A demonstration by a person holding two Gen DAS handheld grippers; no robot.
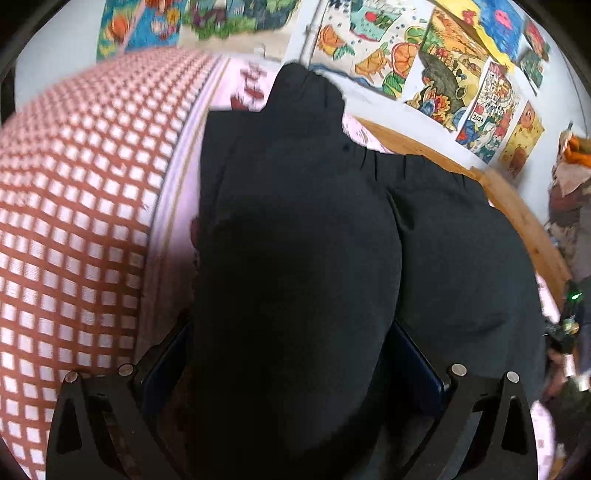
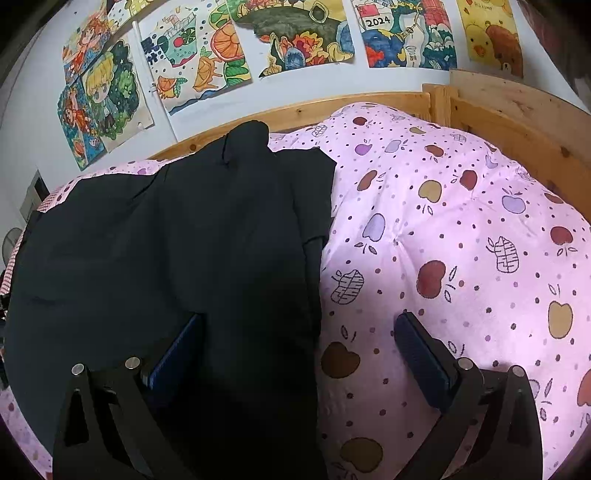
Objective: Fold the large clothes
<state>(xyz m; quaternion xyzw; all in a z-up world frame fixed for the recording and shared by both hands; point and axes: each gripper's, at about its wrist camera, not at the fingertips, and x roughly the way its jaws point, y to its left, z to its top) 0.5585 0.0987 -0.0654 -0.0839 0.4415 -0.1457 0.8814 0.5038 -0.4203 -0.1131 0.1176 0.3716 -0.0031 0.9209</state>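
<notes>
Both tongs sit at the black garment. Left gripper pinches a fold; right gripper gapes wide, cloth edge between its fingers.

Only readable bit: "2024" on white banner inside colourful hand-drawn poster on far wall, right of centre in right wrist view. Same poster with "2024" shows far right in left wrist view. Chinese characters on fruit poster too small to read.
</notes>
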